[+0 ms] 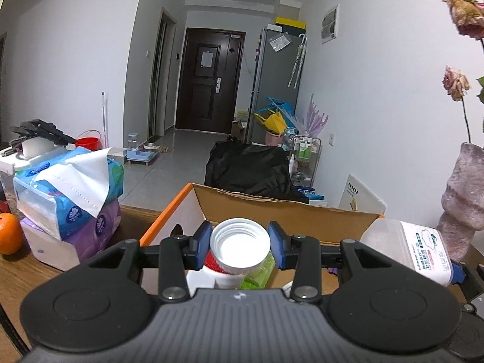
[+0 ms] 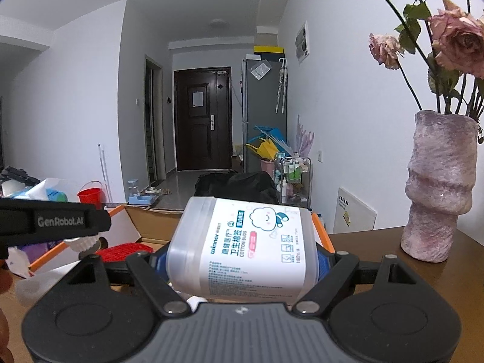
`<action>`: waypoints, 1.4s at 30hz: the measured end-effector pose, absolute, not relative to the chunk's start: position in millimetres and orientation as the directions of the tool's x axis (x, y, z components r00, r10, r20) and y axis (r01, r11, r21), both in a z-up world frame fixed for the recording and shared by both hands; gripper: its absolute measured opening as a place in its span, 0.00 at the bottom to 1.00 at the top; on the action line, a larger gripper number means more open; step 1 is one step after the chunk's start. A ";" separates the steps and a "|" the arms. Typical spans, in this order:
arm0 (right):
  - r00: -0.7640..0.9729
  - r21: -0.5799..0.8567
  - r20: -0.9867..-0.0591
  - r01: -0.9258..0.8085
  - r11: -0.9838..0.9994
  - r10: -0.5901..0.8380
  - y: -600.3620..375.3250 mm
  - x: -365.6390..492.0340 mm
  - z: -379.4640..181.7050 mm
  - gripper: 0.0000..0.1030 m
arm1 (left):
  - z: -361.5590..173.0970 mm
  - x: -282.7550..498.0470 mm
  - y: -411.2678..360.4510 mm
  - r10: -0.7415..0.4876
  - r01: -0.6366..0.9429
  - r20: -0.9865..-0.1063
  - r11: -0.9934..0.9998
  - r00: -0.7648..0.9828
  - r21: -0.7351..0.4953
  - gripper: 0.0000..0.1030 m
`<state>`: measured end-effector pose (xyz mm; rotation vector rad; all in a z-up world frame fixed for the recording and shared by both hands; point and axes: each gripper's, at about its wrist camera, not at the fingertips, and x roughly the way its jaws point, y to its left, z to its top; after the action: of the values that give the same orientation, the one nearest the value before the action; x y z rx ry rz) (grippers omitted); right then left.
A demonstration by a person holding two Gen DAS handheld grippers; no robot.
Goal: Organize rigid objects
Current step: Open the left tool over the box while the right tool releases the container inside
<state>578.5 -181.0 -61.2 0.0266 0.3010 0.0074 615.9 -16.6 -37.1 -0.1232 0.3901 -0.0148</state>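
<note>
Blue-padded left tongs [image 1: 240, 246] pinched a white ribbed cap [image 1: 240, 243], its open hollow facing the camera, held just above the open cardboard box [image 1: 284, 211] with the orange rim. Below the cap, inside the box, a white tube with a red band [image 1: 216, 267] and a green translucent bottle [image 1: 258, 273] lay touching each other. The right tongs [image 2: 242, 260] were pressed against the sides of a translucent cotton bud box [image 2: 245, 245] with a white printed label, tilted and held over the near right part of the cardboard box; in the left wrist view this cotton bud box [image 1: 405, 249] showed at the cardboard box's right edge. Left of the cardboard box, on the wooden table [image 1: 18, 275], sat stacked tissue packs [image 1: 69, 199] and beyond them an orange [image 1: 9, 233]. Right of the cardboard box stood a mottled pink vase [image 2: 438, 187] with dried roses [image 2: 453, 39].
</note>
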 end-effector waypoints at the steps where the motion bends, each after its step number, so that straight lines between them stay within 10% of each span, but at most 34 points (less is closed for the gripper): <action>1: 0.955 0.028 -0.298 -0.004 1.000 0.012 -180.9 580.6 -62.0 0.81 | -38.1 618.5 -15.9 -0.035 -0.014 -0.381 0.992 0.924 -0.125 0.40; 25: 0.921 0.035 -0.387 -0.027 0.999 0.038 -186.9 621.3 -78.4 0.81 | -59.9 655.5 -20.8 -0.012 -0.034 -0.456 0.995 0.890 -0.093 0.41; 34: 0.926 0.046 -0.377 0.039 0.998 -0.019 -193.6 620.4 -77.9 1.00 | -54.6 650.1 -12.8 0.009 -0.064 -0.445 0.992 0.896 -0.108 0.98; 42: 0.924 0.039 -0.380 0.047 0.998 -0.029 -196.9 619.6 -80.5 1.00 | -52.0 645.4 -15.9 0.048 -0.077 -0.419 0.996 0.907 -0.053 1.00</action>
<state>619.6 -196.9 -80.5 0.0482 0.3894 -0.0391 645.4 -15.9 -52.0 -0.0691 0.4305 0.0644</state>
